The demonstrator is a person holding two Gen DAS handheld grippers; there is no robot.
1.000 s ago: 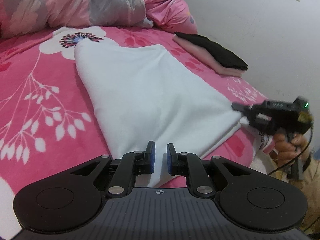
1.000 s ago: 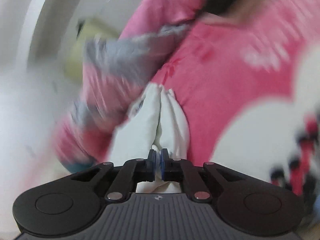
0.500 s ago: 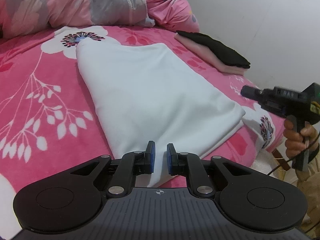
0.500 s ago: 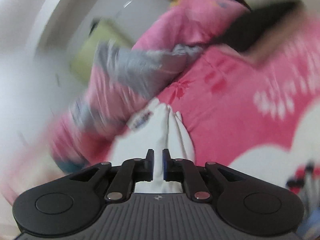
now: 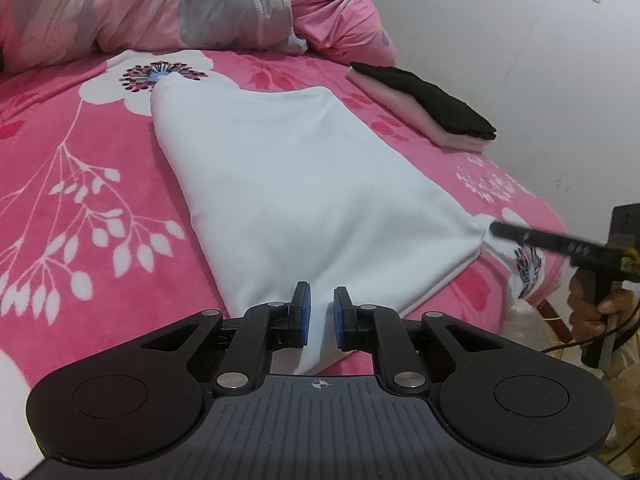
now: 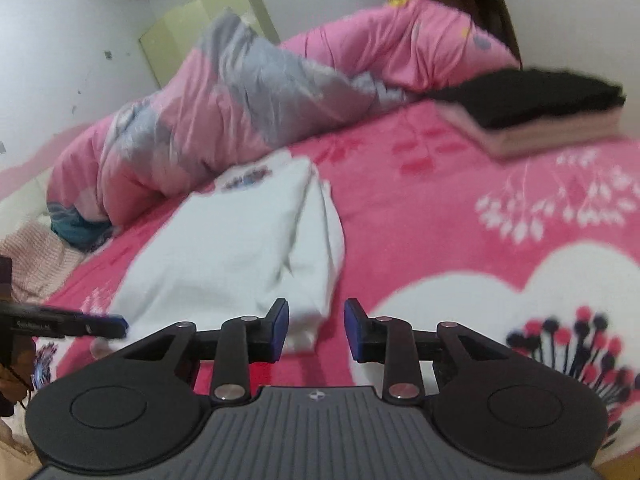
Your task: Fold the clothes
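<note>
White garment [image 5: 304, 184] folded long on pink floral blanket [image 5: 80, 184], both grippers at its near end.
Left gripper [image 5: 319, 316] nearly closed with a narrow gap, near corner of the white cloth lying between the blue pads (actual pinch can't be confirmed). Right gripper [image 6: 316, 330] just been opening, jaws apart, nothing between them; garment edge sits just ahead of its left pad. From the left view the right gripper [image 5: 496, 229] tip is just beside the garment's right corner. Black folded clothes [image 5: 428, 100] stacked on a pale pink folded piece [image 5: 452, 136], well apart near the bed edge. Crumpled pink-grey duvet [image 5: 168, 4] behind.
</note>
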